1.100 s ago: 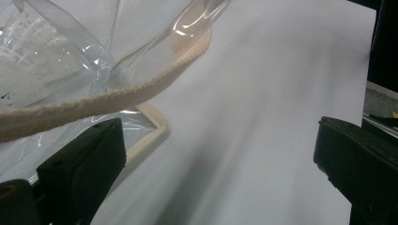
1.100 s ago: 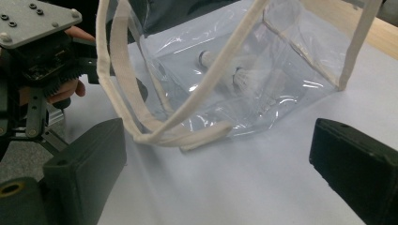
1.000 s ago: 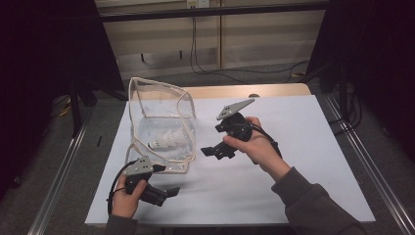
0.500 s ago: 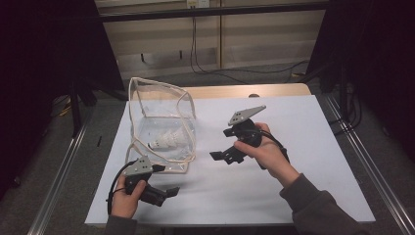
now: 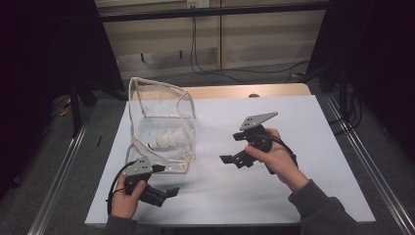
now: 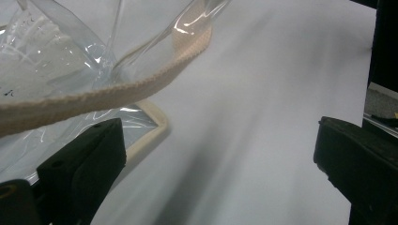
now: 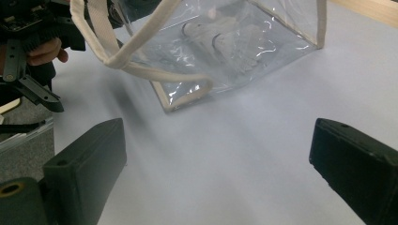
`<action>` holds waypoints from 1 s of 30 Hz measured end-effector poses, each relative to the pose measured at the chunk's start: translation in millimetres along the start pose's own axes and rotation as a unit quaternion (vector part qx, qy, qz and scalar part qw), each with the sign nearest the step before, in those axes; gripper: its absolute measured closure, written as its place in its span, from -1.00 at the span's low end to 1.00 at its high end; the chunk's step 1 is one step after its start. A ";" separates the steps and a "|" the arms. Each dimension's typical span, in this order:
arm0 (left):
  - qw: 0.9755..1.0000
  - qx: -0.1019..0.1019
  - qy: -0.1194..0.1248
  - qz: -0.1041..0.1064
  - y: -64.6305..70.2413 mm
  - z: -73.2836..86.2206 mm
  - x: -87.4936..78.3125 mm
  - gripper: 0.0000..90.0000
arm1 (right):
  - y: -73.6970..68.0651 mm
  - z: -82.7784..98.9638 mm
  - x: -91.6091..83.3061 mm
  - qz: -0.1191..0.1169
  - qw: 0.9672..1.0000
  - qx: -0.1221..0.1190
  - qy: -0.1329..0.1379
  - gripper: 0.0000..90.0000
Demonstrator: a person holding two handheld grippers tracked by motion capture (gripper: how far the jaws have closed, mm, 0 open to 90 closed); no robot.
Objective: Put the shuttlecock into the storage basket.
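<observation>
Bag: clear bag with cream trim stands on the white sheet over the table, left of centre, its mouth sagging open
Inside the bag: white shuttlecock lying on the bottom, in the high view; the right gripper view shows pale feathered shapes through the plastic, too blurred to count
Left gripper: left gripper held low at the near left edge of the sheet, just in front of the bag's near corner, fingers spread wide and holding nothing
Left gripper view: the cream strap crosses close above the left finger; the bag's bottom corner lies just beside that finger; whether they touch cannot be told; bare sheet between the fingers
Right gripper: right gripper raised over mid-sheet, well apart from the bag, pointing toward it, fingers wide and empty
Right gripper view: a loose strap loop hangs in front of the bag's near wall; the other hand and its gripper show at the far left
Around: cables hang at the wall behind the table; metal rails run along both sides
</observation>
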State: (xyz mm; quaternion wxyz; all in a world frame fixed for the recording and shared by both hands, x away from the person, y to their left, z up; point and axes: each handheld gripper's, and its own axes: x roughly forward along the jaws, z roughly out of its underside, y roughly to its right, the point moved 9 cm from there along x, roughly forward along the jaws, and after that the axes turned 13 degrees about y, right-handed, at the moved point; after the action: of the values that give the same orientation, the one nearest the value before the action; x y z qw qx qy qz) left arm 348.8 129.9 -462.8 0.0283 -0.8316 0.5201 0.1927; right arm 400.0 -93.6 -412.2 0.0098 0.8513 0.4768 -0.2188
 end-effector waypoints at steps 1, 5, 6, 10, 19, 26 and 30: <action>1.000 0.000 0.000 0.001 0.2 0.0 0.3 -0.94 | 1.1 1.4 -1.3 0.002 1.000 -0.002 -0.001 -0.92; 1.000 -0.001 0.002 0.001 0.8 -0.3 0.6 -0.94 | 3.3 4.4 -5.1 0.004 1.000 0.001 0.003 -0.92; 1.000 -0.001 0.002 0.000 0.4 -0.3 0.2 -0.94 | 3.9 5.3 -5.8 0.004 1.000 0.001 0.004 -0.92; 1.000 -0.001 0.002 0.000 0.1 -0.2 0.0 -0.94 | 7.1 11.0 -8.9 0.006 1.000 0.004 0.001 -0.92; 1.000 -0.001 0.001 0.001 0.4 -0.1 -0.1 -0.94 | 14.8 22.4 -14.9 0.019 1.000 -0.005 -0.004 -0.92; 1.000 -0.001 0.000 0.001 0.4 0.1 -0.2 -0.94 | 18.5 28.2 -18.4 0.020 1.000 -0.001 -0.002 -0.92; 1.000 -0.001 0.001 0.000 0.0 0.3 -0.4 -0.94 | 20.7 31.5 -21.9 0.023 1.000 0.005 0.004 -0.92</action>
State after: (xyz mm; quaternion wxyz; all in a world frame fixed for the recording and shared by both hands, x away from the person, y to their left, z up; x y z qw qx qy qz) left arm 348.7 130.3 -463.0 0.0272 -0.8319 0.5197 0.1928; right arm 395.6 -129.7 -436.3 0.0090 0.8626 0.4565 -0.2177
